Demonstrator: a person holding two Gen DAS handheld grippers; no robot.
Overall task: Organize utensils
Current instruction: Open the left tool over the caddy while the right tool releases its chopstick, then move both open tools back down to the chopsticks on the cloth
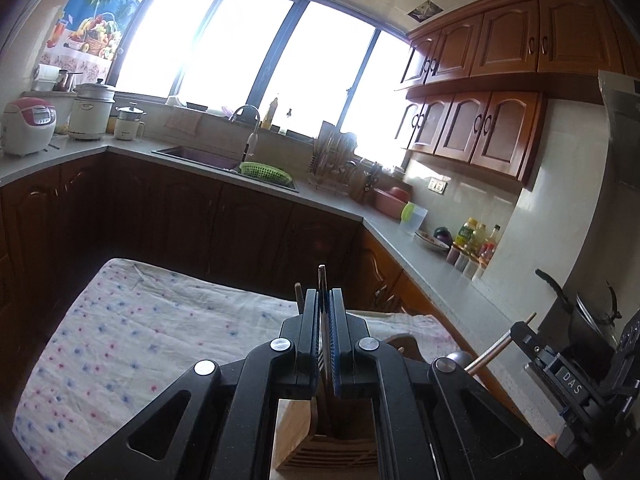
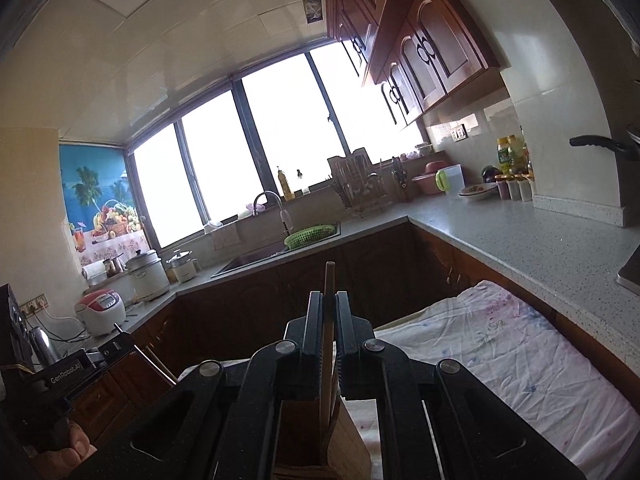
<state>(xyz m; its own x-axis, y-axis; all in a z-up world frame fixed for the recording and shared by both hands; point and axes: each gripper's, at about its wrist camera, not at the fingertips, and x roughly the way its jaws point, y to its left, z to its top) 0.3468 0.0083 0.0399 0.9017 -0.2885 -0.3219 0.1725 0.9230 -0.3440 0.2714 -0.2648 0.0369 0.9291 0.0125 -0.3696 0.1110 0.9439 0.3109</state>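
both loads sit over the wooden holder (image 1: 326,446) on the cloth-covered table (image 1: 132,344). lower straight, line tips with slots, release only once seated. left gripper (image 1: 325,300) clamps a thin metal utensil (image 1: 321,280); right gripper (image 2: 329,304) clamps a wooden stick (image 2: 329,280). both tilt slightly down.

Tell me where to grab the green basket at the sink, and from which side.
Take the green basket by its front rim, coming from above on the cabinet side. It is wide and shallow, so only the thin lip looks pinchable, and the faucet stands close behind its left.
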